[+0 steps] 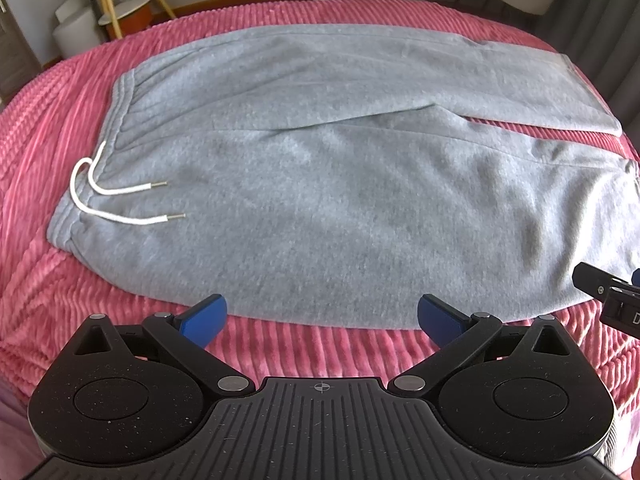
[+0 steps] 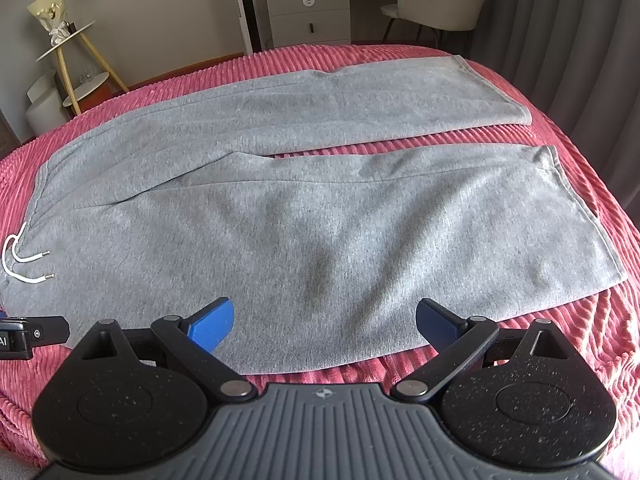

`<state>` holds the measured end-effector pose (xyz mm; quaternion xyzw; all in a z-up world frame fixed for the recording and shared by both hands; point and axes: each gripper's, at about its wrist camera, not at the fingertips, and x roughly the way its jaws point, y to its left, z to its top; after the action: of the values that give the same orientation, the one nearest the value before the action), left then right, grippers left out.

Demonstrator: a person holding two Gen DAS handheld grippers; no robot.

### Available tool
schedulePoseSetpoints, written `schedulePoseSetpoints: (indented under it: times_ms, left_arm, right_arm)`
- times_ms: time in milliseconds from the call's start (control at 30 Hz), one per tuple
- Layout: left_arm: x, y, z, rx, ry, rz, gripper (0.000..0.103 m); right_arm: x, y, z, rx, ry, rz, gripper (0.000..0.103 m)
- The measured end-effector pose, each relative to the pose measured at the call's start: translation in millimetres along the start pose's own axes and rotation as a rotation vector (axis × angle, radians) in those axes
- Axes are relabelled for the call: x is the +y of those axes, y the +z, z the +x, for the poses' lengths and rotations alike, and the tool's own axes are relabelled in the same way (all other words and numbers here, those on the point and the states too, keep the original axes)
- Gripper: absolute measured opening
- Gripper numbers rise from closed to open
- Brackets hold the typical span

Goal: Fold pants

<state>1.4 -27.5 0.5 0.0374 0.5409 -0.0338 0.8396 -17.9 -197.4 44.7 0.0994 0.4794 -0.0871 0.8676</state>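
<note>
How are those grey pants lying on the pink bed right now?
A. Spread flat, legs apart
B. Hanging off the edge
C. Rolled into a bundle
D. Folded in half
A: the grey pants lie flat on the pink bedspread, a strip of it showing between the two legs.

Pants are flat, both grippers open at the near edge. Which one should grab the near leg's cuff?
Right. The right gripper sits nearer the near leg's cuff; the left gripper is toward the waistband end of the pants.

Right gripper (image 1: 612,300) cropped at frame edge, pants (image 1: 320,184) hem perhaps cut off
</note>
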Motion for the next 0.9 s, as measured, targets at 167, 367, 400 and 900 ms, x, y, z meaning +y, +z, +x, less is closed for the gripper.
schedulePoseSetpoints:
  times_ms: [167, 367, 400, 900]
  left_arm:
    - [-1.8, -0.3, -0.6, -0.003, 0.000, 0.000, 0.103]
    - [-2.8, -0.2, -1.0, 0.000, -0.001, 0.003, 0.103]
    - [-2.7, -0.1, -0.9, -0.001, -0.001, 0.002, 0.103]
    - [-1.8, 1.1, -0.3, 0.003, -0.003, 0.005, 0.103]
  right_arm:
    - [-0.2, -0.2, -0.2, 0.001, 0.001, 0.001, 0.098]
    - [-1.2, -1.3, 0.1, 0.000, 0.003, 0.001, 0.098]
    - [-1.2, -1.3, 0.5, 0.001, 0.003, 0.002, 0.098]
    - [-2.1, -2.1, 0.8, -0.004, 0.010, 0.005, 0.098]
